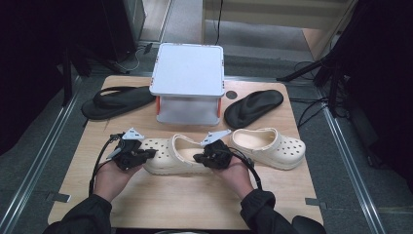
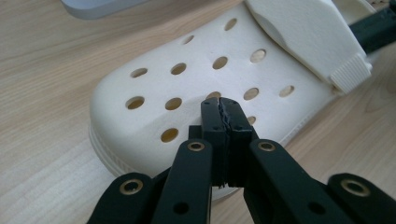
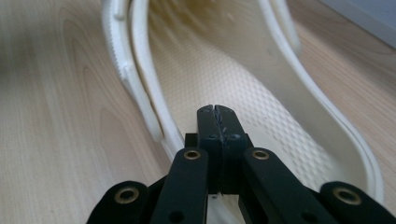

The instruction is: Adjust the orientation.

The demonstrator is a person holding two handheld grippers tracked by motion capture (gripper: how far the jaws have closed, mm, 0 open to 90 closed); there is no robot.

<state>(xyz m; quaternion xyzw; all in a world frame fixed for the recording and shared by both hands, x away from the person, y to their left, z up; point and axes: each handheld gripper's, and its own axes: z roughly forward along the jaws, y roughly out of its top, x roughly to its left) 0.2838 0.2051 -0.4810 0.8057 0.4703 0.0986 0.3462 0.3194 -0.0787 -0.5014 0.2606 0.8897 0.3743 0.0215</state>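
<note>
In the high view, a cream perforated foam clog (image 1: 171, 155) lies on its sole near the front middle of the light wooden table (image 1: 160, 200), toe pointing left. The left gripper (image 1: 152, 153) sits at the clog's toe and the right gripper (image 1: 197, 157) at its heel opening, one hand on each side of the shoe. A second cream clog (image 1: 269, 147) rests just right of it, toe pointing right. Behind them stands a white square-topped stand with orange legs (image 1: 187, 83), with a black flip-flop sandal (image 1: 117, 102) to its left and a black moulded slide sandal (image 1: 253, 107) to its right. In the left gripper view, the black jaws are pressed together with nothing between them, their tips over the holed toe cap of the cream clog (image 2: 196, 93). In the right gripper view, the jaws likewise meet flat against each other, empty, poised above the textured footbed inside the clog (image 3: 224, 88).
</note>
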